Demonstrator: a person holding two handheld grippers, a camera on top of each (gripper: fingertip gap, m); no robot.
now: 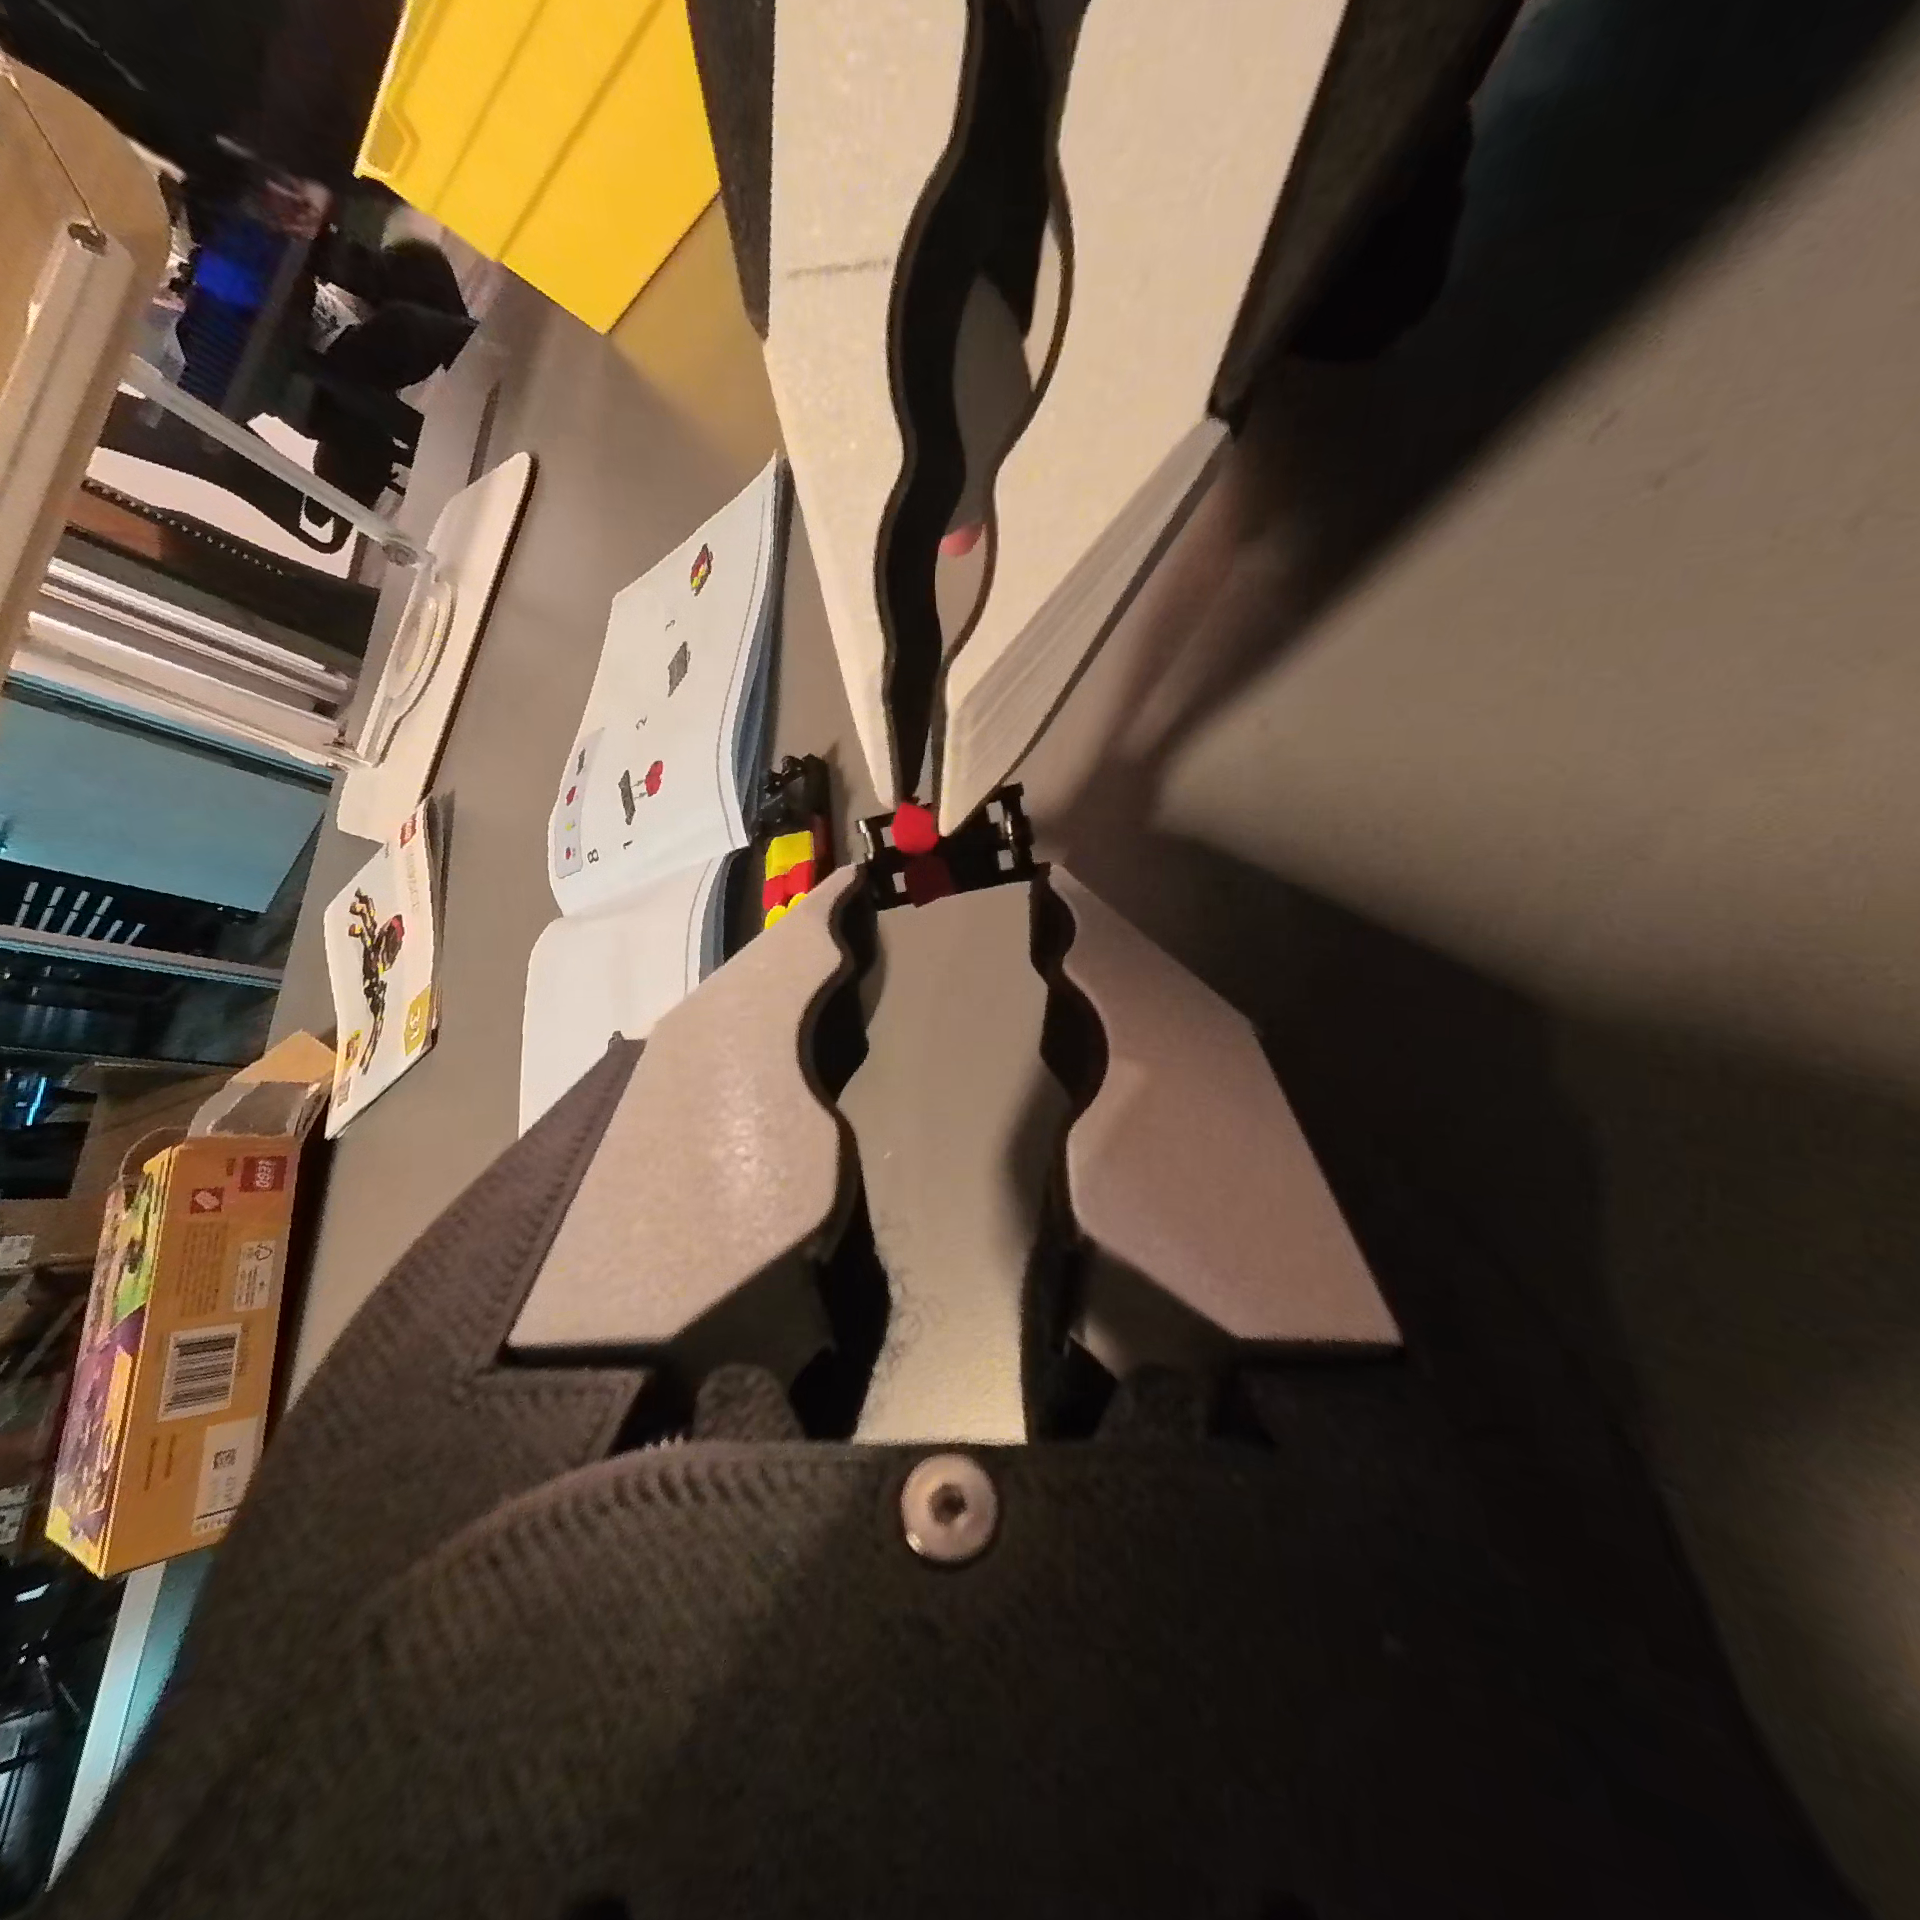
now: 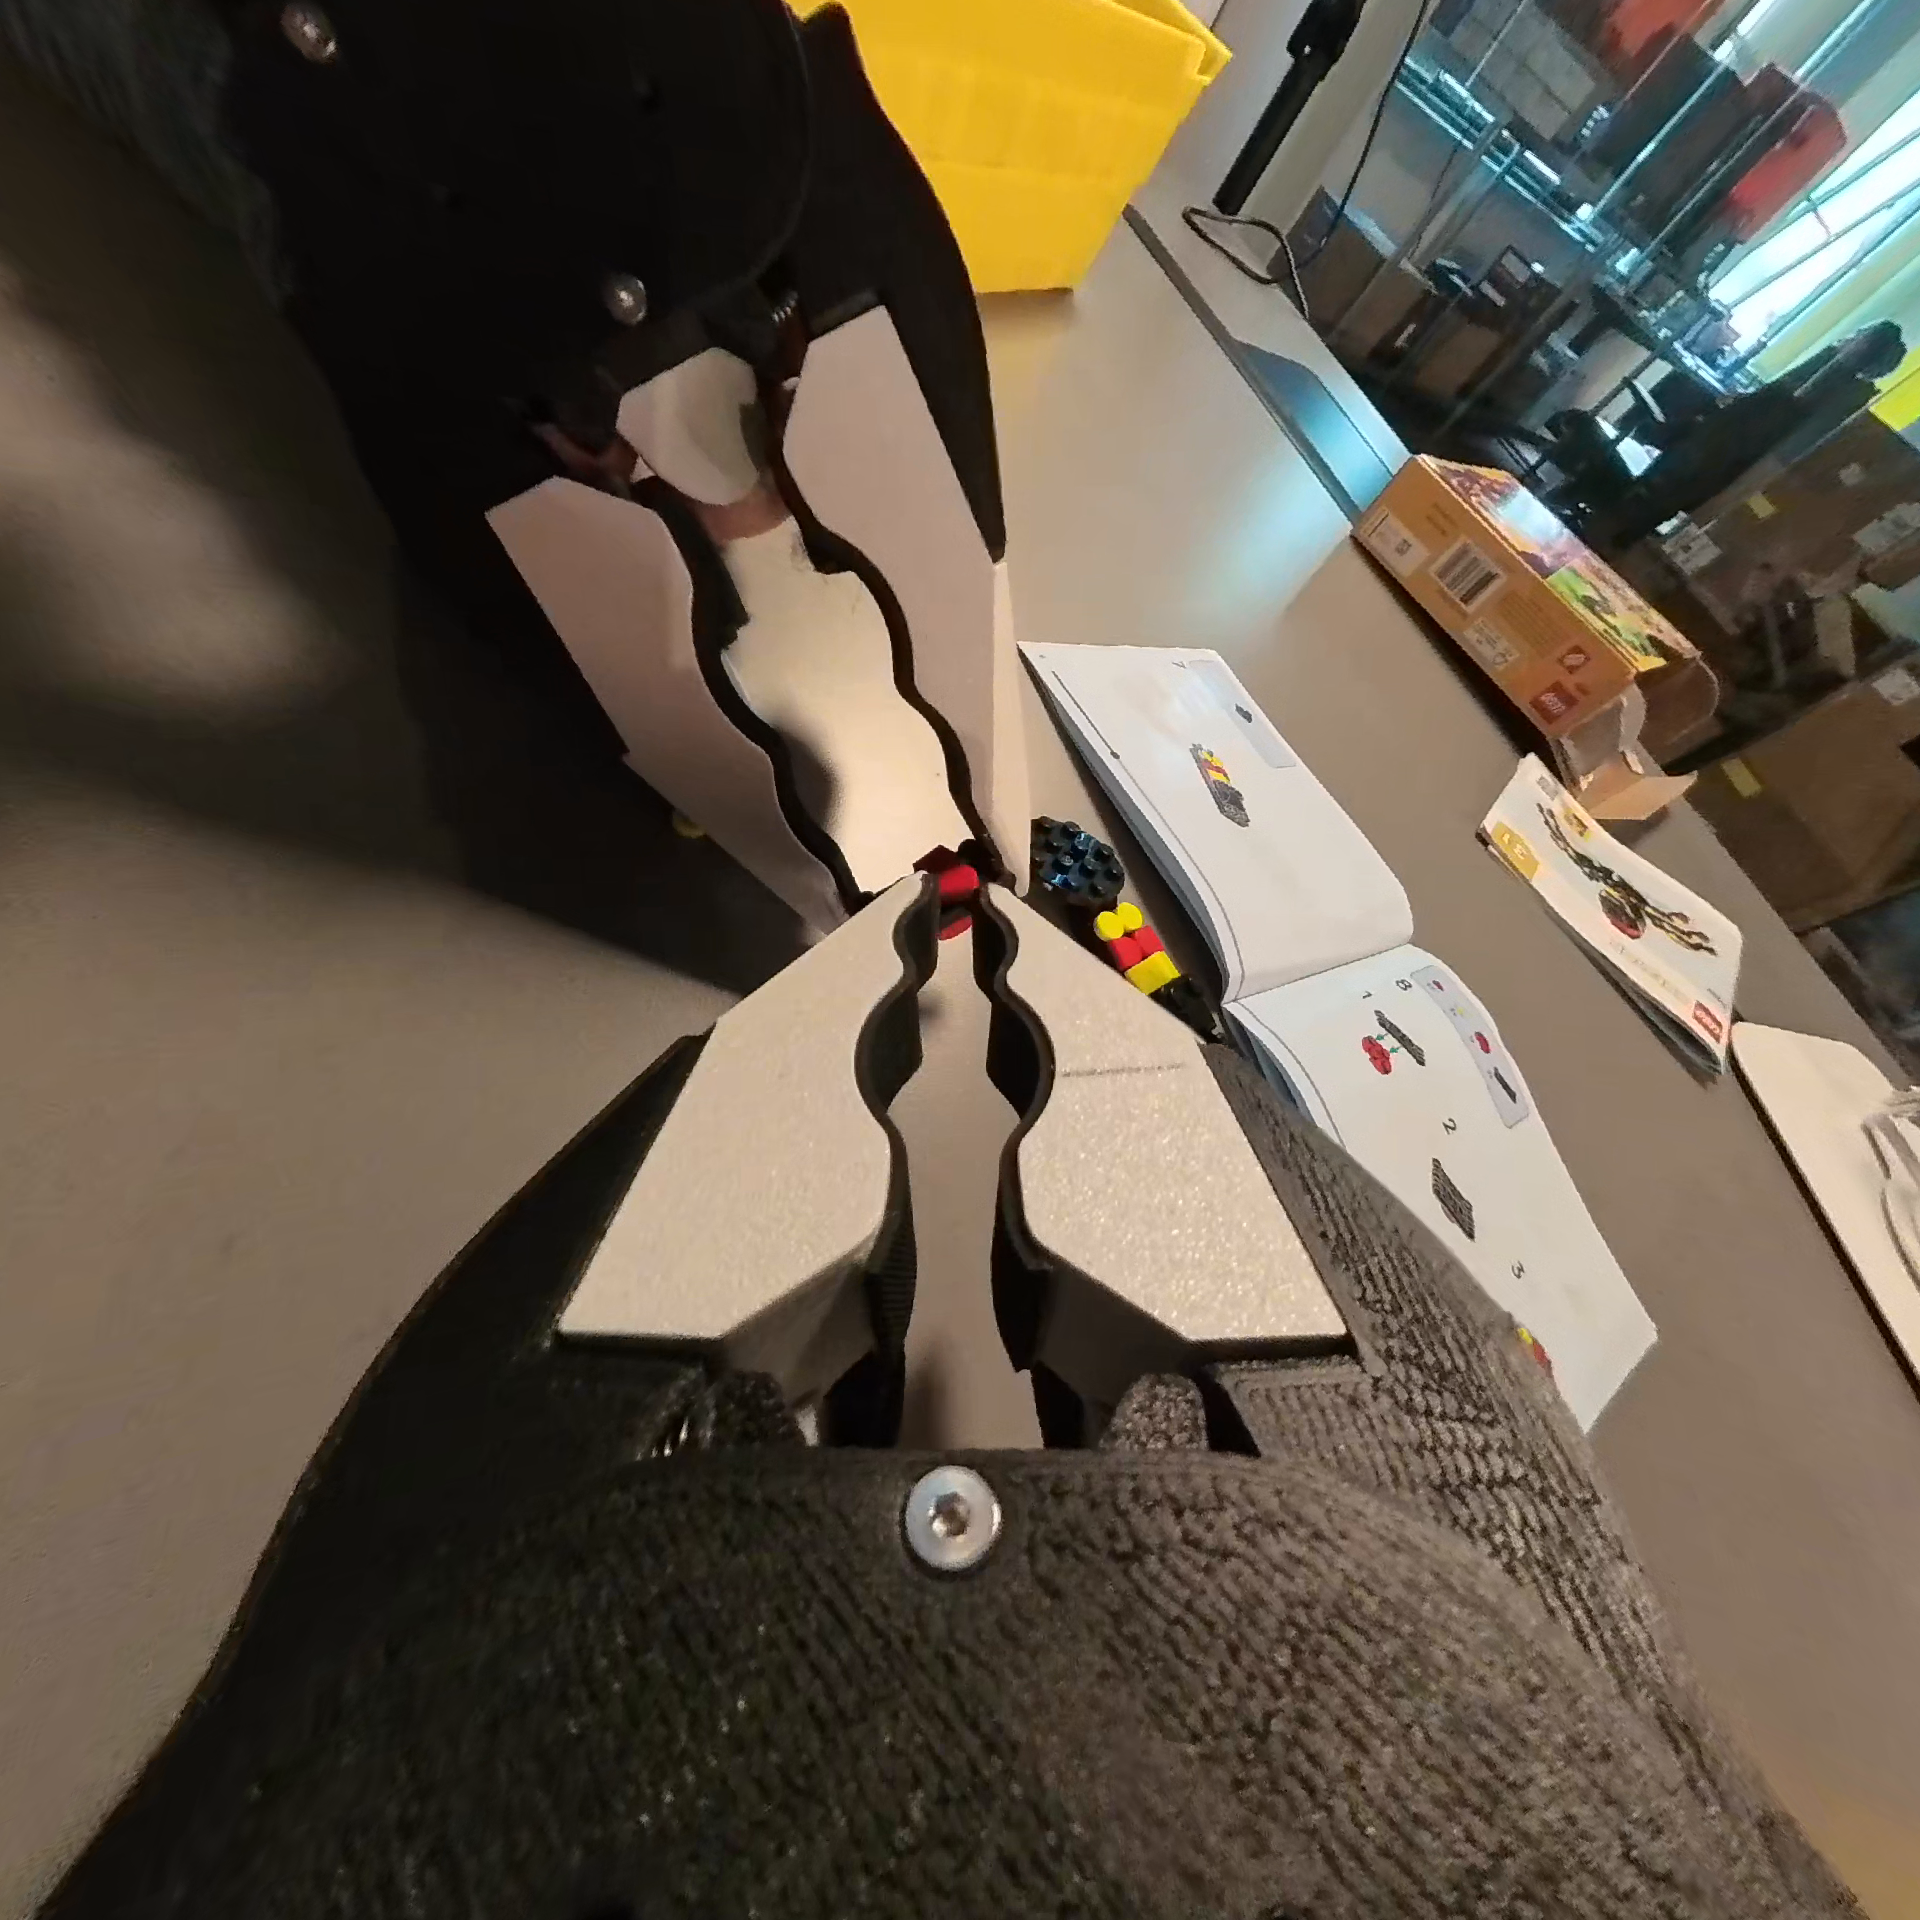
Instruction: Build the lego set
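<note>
Lego sub-assembly (image 1: 951, 857), black with a dark red piece, sits clamped between the fingertips of our left gripper (image 1: 948, 883), raised above the grey counter (image 1: 623, 416). Our right gripper (image 2: 954, 902) meets it tip to tip from the opposite side, clenched on a small red round piece (image 1: 912, 826) that touches the top of the black assembly. In the right wrist view that red piece (image 2: 958, 885) shows pinched between the two narrow tips.

Just beside the meeting point, on the counter, lies a second small build of yellow and red studs on black (image 2: 1135, 951), with a dark round plate (image 2: 1077, 854) next to it. Against these rests the open instruction booklet (image 2: 1351, 997), pages up. Farther off lies a second, closed booklet (image 2: 1621, 914), and beyond it the opened cardboard set box (image 2: 1507, 592) on its side. A yellow bin (image 2: 997, 145) stands at the far end of the counter. A white board (image 1: 457, 613) carries something of clear plastic; we cannot tell what.
</note>
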